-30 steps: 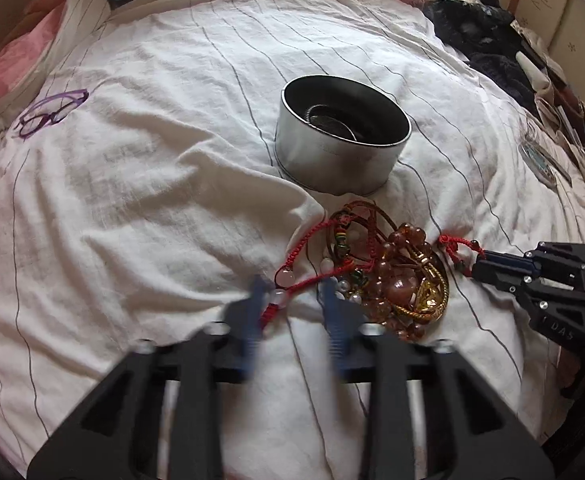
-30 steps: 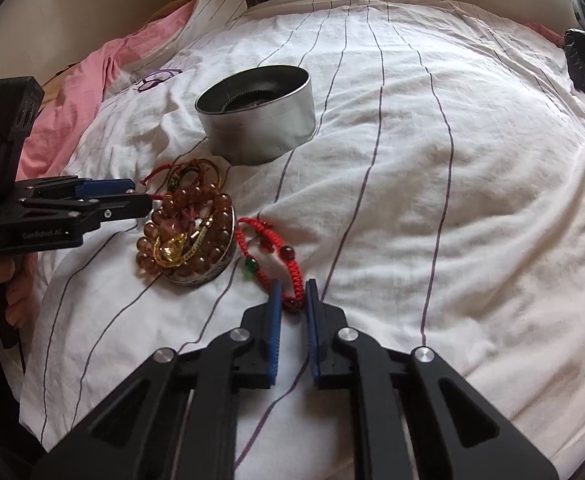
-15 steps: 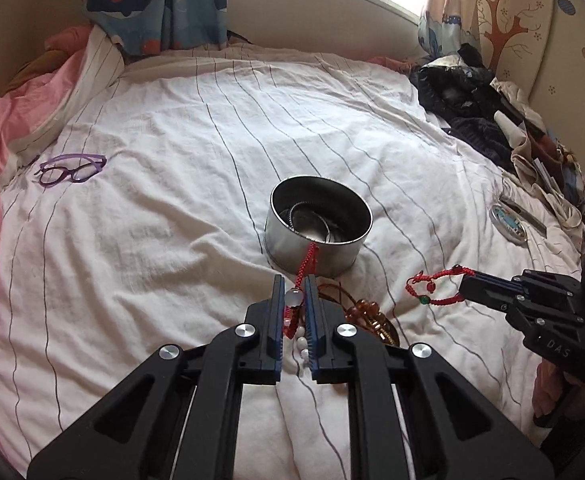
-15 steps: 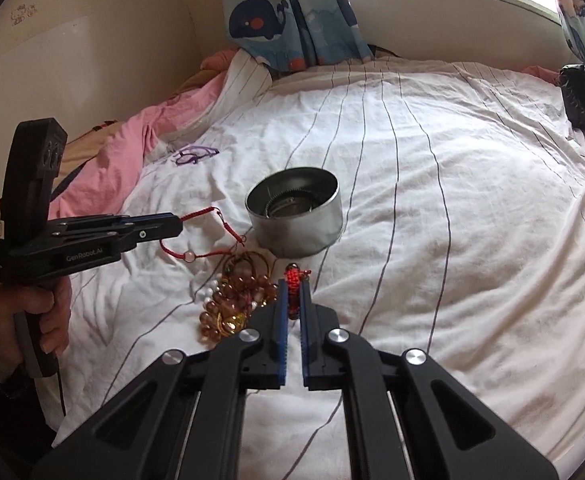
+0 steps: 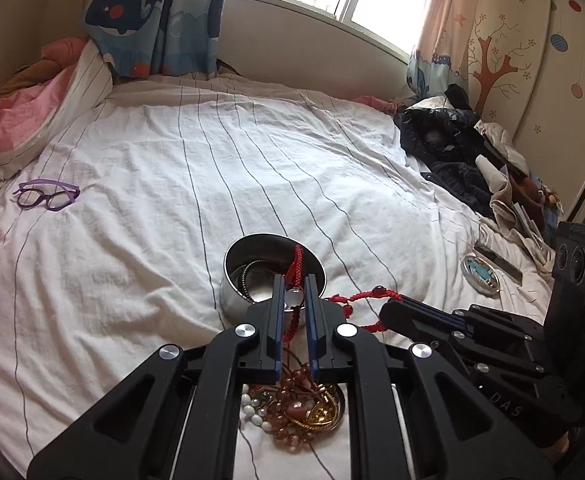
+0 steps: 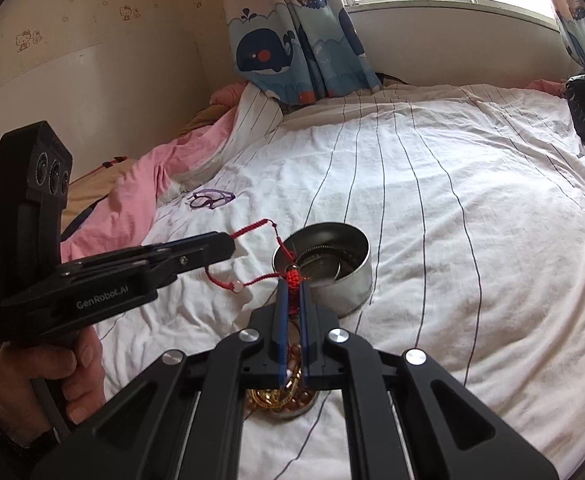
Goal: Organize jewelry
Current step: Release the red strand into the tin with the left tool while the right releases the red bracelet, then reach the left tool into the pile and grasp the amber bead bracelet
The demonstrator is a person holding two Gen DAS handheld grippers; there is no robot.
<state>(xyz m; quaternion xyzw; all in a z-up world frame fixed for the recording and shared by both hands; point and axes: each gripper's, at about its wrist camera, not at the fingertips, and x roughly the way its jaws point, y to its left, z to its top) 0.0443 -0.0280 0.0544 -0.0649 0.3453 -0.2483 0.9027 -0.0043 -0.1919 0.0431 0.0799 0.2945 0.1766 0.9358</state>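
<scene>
Above the striped bed, my left gripper is shut on a red cord bracelet with a white bead, and the cord hangs in front of the round metal tin. The left gripper also shows in the right wrist view, the cord looping from its tip. My right gripper is shut on a red knotted bracelet just before the tin. In the left wrist view the right gripper trails its bracelet. A pile of amber beads, pearls and gold pieces lies below both grippers.
Metal bangles lie inside the tin. Purple glasses rest on the sheet at the far left. Dark clothes and a small round blue item sit along the right side. A pink blanket bunches at the left. A hand holds the left gripper's handle.
Both grippers have closed on red bracelets beside the pile and risen off the bed with them. Both views have tilted up, so the window and curtains now show.
</scene>
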